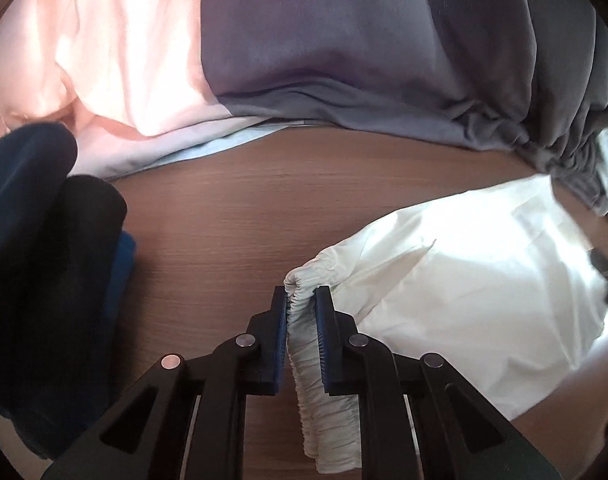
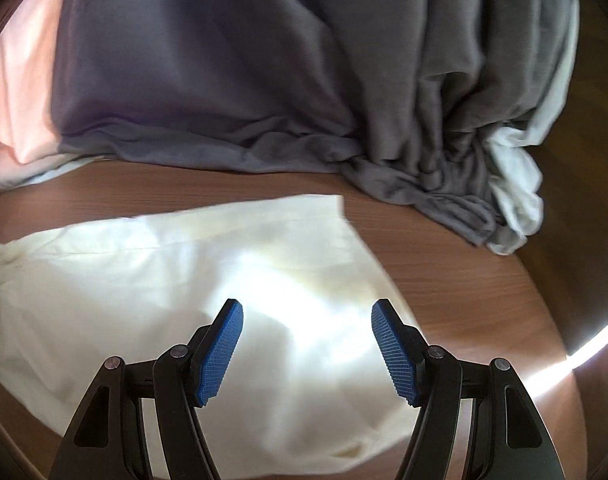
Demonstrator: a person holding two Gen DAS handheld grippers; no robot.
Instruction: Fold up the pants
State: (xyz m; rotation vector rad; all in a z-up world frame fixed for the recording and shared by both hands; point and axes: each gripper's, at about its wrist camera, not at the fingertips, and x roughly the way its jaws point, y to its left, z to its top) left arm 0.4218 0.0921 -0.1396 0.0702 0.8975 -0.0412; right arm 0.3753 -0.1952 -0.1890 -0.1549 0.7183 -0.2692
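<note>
White pants (image 1: 475,264) lie on the brown wooden table (image 1: 232,208). My left gripper (image 1: 302,300) is shut on their gathered elastic waistband (image 1: 304,320), which runs back between the blue pads and hangs below them. In the right wrist view the same white pants (image 2: 176,280) spread flat across the table (image 2: 463,264). My right gripper (image 2: 307,316) is open and empty, hovering over the cloth, with its blue pads (image 2: 220,352) wide apart.
A grey garment (image 1: 343,48) and a pink one (image 1: 116,56) lie heaped at the far side, with pale cloth (image 2: 515,184) beside the grey. A dark navy garment (image 1: 40,260) sits at the left. The table's edge (image 2: 559,344) curves at the right.
</note>
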